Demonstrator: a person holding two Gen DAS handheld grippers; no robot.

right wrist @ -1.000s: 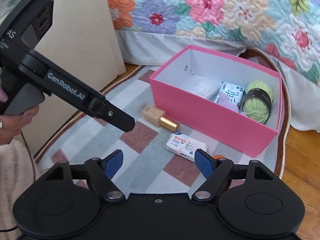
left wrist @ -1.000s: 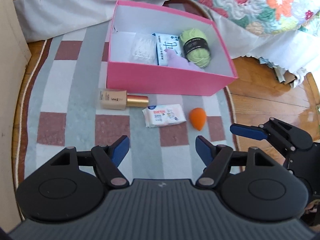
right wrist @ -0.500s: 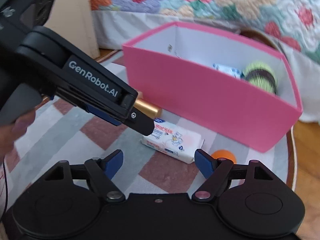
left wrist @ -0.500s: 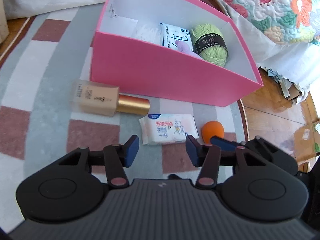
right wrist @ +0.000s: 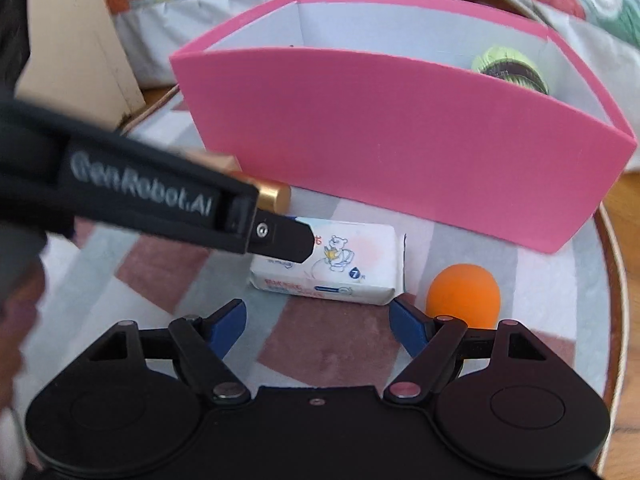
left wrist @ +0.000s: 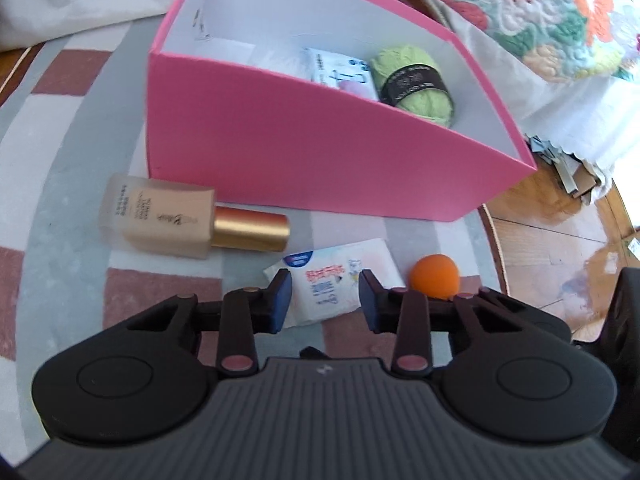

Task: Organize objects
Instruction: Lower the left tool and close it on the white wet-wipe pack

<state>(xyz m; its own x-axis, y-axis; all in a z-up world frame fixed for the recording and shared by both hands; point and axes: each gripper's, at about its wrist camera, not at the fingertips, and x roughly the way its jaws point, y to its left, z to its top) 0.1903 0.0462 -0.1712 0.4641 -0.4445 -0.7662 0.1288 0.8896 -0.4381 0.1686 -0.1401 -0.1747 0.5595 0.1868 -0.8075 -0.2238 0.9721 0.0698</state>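
A pink box [left wrist: 304, 148] on the rug holds green yarn [left wrist: 416, 84], a white packet [left wrist: 340, 70] and other small items. In front of it lie a foundation bottle [left wrist: 160, 216] with a gold cap, a white wipes pack [left wrist: 332, 282] and an orange sponge [left wrist: 434, 276]. My left gripper [left wrist: 323, 300] is open, its jaws on either side of the wipes pack. My right gripper [right wrist: 318, 326] is open and empty, low over the rug just short of the wipes pack [right wrist: 340, 268], with the sponge [right wrist: 464, 294] at its right finger.
A striped round rug [left wrist: 60, 200] covers a wooden floor [left wrist: 560, 248]. A bed with a floral quilt [left wrist: 540, 8] and white skirt stands behind the box. A beige panel [right wrist: 80, 40] stands at the left. The left gripper's arm [right wrist: 140, 200] crosses the right wrist view.
Both grippers have moved down and forward toward the objects in front of the box. The left jaws have narrowed and now straddle the wipes pack.
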